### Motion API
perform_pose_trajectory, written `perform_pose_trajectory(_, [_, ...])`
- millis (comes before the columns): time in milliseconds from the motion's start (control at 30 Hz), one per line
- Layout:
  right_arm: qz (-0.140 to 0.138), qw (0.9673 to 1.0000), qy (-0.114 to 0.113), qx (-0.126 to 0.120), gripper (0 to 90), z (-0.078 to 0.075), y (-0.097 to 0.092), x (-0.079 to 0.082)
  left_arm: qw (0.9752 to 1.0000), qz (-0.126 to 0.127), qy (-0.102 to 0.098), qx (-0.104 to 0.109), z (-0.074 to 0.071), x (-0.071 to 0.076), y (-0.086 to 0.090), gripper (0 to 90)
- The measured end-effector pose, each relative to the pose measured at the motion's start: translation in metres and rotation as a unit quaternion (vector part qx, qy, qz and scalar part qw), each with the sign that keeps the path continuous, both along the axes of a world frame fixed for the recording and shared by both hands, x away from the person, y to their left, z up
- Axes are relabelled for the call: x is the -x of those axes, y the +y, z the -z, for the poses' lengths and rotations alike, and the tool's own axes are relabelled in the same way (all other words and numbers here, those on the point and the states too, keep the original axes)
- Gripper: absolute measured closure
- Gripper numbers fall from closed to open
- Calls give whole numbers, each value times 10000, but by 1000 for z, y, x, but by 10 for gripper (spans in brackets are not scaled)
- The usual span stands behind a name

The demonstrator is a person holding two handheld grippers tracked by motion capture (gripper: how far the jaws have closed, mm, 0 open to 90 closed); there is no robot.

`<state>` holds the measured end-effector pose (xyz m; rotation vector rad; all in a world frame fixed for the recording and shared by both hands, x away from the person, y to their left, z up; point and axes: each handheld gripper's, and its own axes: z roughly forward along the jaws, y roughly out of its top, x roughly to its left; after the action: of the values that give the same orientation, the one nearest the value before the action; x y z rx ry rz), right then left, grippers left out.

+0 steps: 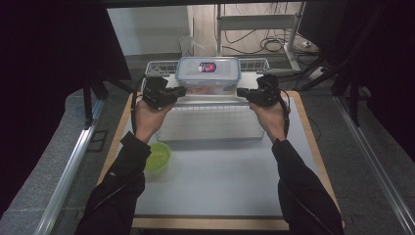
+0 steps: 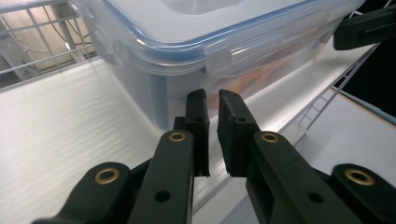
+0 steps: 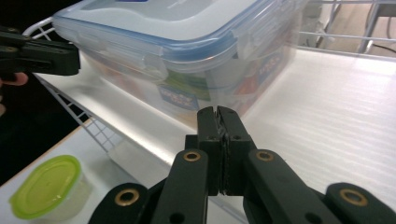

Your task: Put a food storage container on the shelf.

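lidded box (image 1: 208,74) contents blurred behind cloudy walls.

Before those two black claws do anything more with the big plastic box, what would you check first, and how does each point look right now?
1. Clear lidded box sits flat on the white shelf of the wire rack: ok.
2. Lid clips on the box folded down: ok for those facing the gripper views; far side cannot tell.
3. Left gripper shut with nothing between its jaws, tips close to the box's end: ok.
4. Right gripper shut and empty at the opposite end: ok.
5. Tips actually touching the box: cannot tell.
6. Small green-lidded tub stands well away on the table: ok.
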<state>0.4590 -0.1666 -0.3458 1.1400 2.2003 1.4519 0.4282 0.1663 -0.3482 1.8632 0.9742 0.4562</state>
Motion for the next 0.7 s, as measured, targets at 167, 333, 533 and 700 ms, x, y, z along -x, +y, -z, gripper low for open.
perform_pose_trajectory(167, [-118, 9999, -63, -10, 840, 0, -1, 8, 9997, 207, -121, -9, 0, 15, -3, 798])
perform_pose_trajectory(333, [-352, 9993, -158, -28, 723, 1, 0, 25, 9986, 486, -124, 161, 6, 37, 0, 717])
perform_pose_trajectory(533, [-569, 9981, -205, 95, 557, 11, 1, 49, 9978, 639, -101, 152, 23, 66, 2, 540])
perform_pose_trajectory(700, [-671, 9973, -227, 170, 426, 25, -2, 66, 9971, 712, -240, -89, 36, 88, 3, 390])
